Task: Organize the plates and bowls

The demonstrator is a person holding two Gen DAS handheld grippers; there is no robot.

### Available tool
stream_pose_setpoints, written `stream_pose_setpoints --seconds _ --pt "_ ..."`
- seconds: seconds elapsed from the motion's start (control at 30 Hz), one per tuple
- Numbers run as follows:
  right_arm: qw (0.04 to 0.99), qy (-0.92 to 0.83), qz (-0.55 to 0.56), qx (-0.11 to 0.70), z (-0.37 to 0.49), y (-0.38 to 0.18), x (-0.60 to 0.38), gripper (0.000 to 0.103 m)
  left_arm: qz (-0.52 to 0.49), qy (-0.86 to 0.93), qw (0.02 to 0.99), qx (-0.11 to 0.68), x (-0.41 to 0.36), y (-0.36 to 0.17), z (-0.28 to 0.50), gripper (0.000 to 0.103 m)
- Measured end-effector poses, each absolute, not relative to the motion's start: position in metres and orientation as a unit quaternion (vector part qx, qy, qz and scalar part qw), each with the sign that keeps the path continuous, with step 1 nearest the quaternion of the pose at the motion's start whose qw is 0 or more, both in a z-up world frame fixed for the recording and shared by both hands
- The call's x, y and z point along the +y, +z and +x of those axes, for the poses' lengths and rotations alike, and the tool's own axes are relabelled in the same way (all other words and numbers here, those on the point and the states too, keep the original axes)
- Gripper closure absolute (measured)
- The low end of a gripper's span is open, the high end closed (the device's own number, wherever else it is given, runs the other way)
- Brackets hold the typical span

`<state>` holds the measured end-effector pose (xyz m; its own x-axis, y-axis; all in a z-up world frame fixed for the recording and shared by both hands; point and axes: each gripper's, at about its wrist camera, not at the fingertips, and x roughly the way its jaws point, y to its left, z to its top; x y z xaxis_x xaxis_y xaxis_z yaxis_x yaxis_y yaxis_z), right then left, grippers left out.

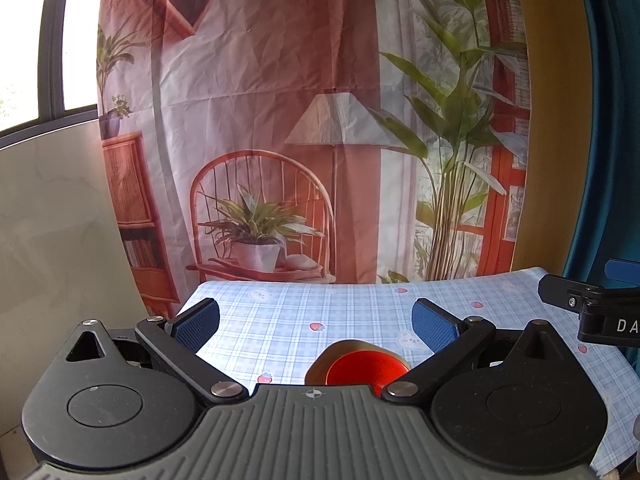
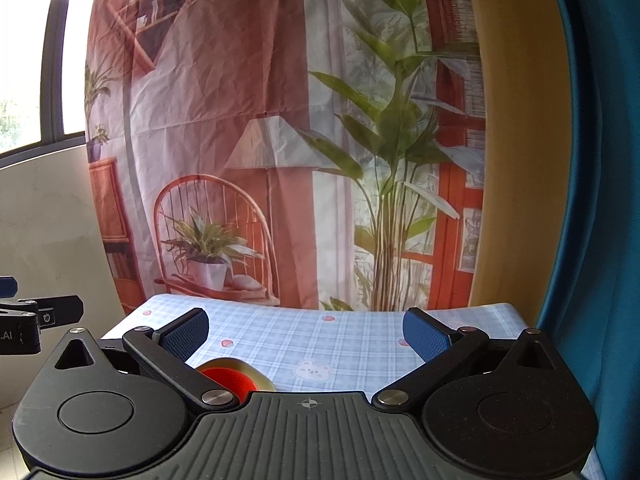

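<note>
Left wrist view: both tools, left tool point(image 1: 316, 320) and right tool point(image 2: 306, 332), gape wide and empty above the bench point(image 1: 352, 308); red bowl point(image 1: 360, 368) likely rigid, light, slick—grip rim.

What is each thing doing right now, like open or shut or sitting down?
left gripper: jaws open, holding nothing.
right gripper: jaws open, holding nothing.
red dish: upright, sitting inside the tan dish.
tan dish: resting on the checked tablecloth, partly hidden.
</note>
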<state>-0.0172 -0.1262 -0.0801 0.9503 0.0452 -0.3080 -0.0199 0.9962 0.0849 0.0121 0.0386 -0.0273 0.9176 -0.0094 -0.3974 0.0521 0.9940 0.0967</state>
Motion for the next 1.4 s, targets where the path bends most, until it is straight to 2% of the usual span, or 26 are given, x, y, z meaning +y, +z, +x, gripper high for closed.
stream_pose_setpoints --seconds 1.4 --pt "0.986 0.009 0.053 0.159 -0.0156 -0.0777 -0.1343 0.000 0.045 -0.020 0.978 0.203 0.0403 -0.0216 0.0096 0.000"
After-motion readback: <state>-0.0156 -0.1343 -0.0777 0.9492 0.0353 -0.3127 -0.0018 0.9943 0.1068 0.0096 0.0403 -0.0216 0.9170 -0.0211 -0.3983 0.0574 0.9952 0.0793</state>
